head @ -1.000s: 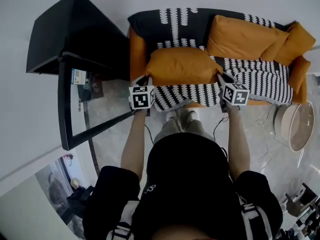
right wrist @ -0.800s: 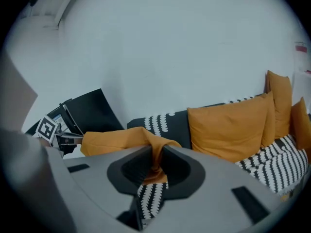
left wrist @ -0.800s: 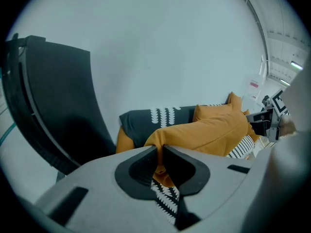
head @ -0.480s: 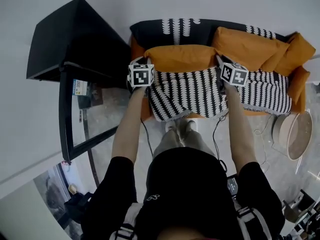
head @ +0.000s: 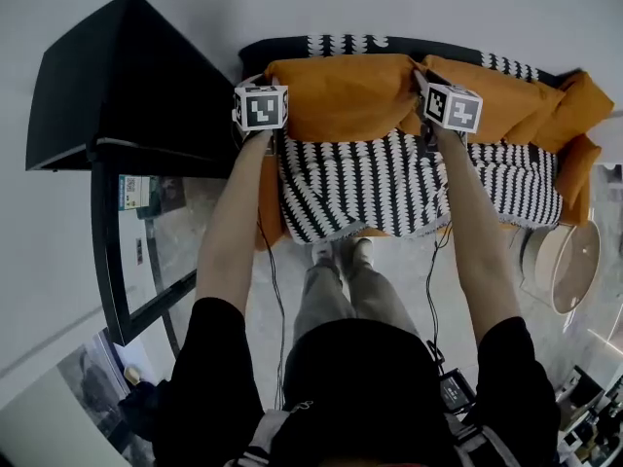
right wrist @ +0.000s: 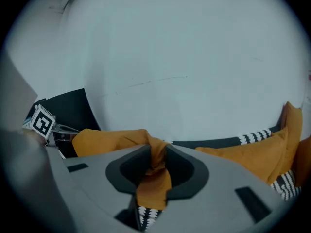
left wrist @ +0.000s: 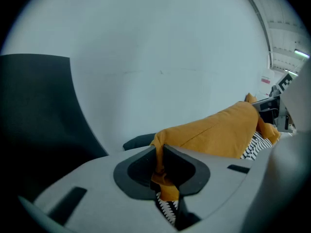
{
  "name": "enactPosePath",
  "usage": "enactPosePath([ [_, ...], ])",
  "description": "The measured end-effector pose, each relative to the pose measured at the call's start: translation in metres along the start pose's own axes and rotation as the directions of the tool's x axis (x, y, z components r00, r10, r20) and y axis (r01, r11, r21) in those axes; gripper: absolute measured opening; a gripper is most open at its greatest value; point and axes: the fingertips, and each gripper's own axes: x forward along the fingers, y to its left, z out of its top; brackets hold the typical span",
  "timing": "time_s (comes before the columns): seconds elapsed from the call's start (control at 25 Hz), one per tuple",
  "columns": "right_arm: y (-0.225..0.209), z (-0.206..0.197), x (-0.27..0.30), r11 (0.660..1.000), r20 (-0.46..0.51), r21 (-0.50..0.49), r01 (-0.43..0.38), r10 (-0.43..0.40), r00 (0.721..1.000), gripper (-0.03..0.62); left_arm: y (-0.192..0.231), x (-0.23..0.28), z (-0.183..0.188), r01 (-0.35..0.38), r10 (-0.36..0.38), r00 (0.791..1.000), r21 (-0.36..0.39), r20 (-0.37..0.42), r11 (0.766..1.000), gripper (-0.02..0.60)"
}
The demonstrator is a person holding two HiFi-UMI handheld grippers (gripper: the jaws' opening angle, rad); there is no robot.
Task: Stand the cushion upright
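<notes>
- Left gripper (left wrist: 159, 152): jaws nearly together, pinching a bunched corner of the orange cushion (head: 341, 95).
- Right gripper (right wrist: 158, 154): jaws just been opening a little, with a fold of the same cushion's other corner between them, pressed by both pads.
- Nearest in the head view: dark-sleeved shoulders, two bare forearms stretched forward, pale shoes (head: 336, 251) on a grey marbled floor (head: 409, 261).
- At the left, a glass-topped table (head: 102, 261) with a dark frame. Beyond it, a black cabinet (head: 107, 86).
- At the right, a round pale object (head: 569, 266) on the floor, not identifiable.
- Straight ahead, an orange sofa (head: 265, 202) draped with a black-and-white patterned throw (head: 360, 183).
- Cushion held between the two grippers at the back of the seat, over the sofa's left half, long side running across, against the backrest.
- Just beside it on the right, a second orange cushion (head: 506, 105).
- Farthest away, a plain pale wall (head: 292, 8).
</notes>
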Motion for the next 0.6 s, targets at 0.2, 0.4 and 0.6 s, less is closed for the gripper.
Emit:
enactPosePath([
  [0.2,-0.008,0.022,0.028,0.997,0.061,0.016,0.070,-0.071,0.996,0.094,0.017,0.037,0.014,-0.019,0.021,0.999,-0.039,0.044,0.999,0.044],
  [0.4,-0.003,0.052,0.030,0.995,0.123,-0.043,0.092,-0.086,0.989,0.112,0.042,0.043,0.032,-0.033,0.040,0.996,-0.088,0.078,0.996,0.045],
  [0.6,0.004,0.041,0.010,0.997,0.136,-0.034,0.075,-0.069,0.988,0.112,0.055,0.017,0.036,-0.069,0.103,0.985,-0.232,0.139,0.970,0.058],
])
